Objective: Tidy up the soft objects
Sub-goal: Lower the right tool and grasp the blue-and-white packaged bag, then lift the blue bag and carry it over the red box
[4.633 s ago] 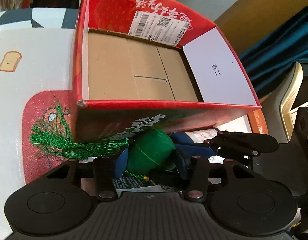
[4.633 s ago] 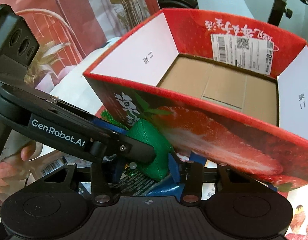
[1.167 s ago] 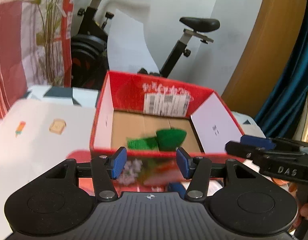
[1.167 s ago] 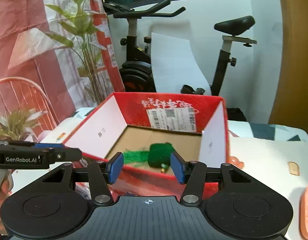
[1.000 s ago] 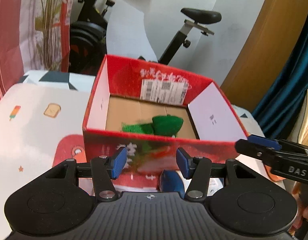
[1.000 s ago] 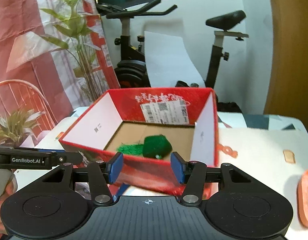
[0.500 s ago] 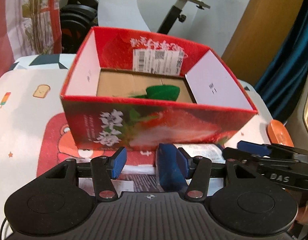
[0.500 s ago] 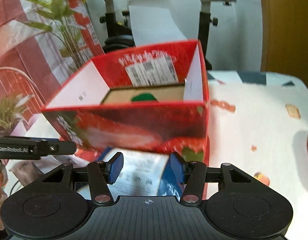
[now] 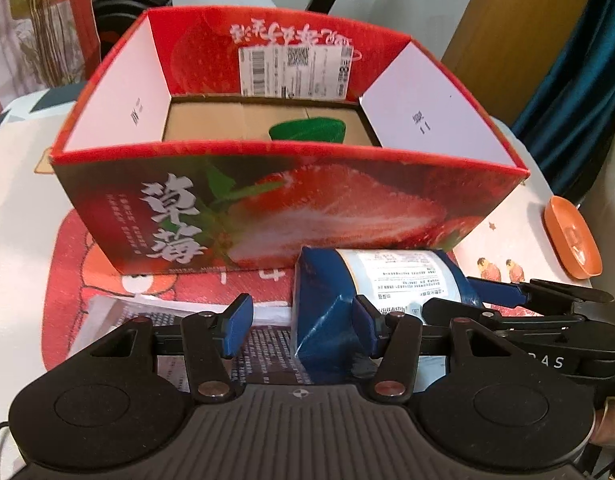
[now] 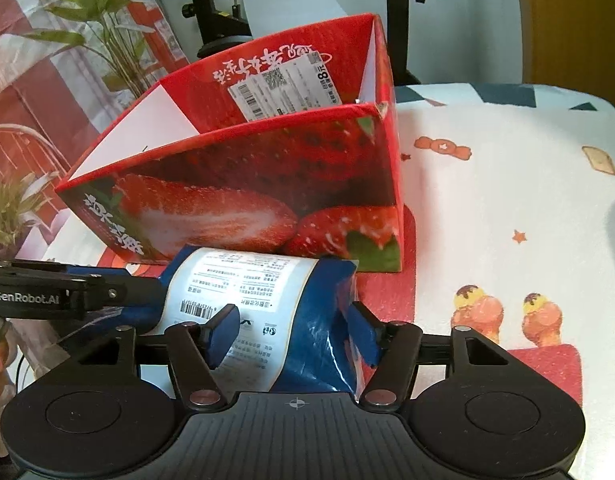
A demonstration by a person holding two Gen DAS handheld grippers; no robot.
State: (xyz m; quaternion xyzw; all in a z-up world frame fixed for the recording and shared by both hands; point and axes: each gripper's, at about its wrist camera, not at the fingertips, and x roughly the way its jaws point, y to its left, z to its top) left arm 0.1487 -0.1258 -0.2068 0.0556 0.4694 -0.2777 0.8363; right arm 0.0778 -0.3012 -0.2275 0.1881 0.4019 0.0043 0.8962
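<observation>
A red strawberry-print box point(image 9: 291, 204) stands open on the table. A green soft pouch point(image 9: 307, 130) lies inside it. A blue soft pack with a white label point(image 9: 371, 280) lies on the table in front of the box; it also shows in the right wrist view point(image 10: 267, 304). My left gripper point(image 9: 301, 322) is open, with the pack's left end between its fingers, near the right finger. My right gripper point(image 10: 293, 334) is open, with the pack's right end between its fingers.
An orange dish point(image 9: 571, 232) sits at the table's right edge. Printed paper point(image 9: 263, 348) lies under my left gripper. An exercise bike point(image 10: 211, 12) and a plant point(image 10: 107, 32) stand behind the table with its cartoon-print cloth point(image 10: 507, 200).
Both grippers have dropped from above the box to the table in front of it and closed in around the blue pack. The green pouch stays in the box.
</observation>
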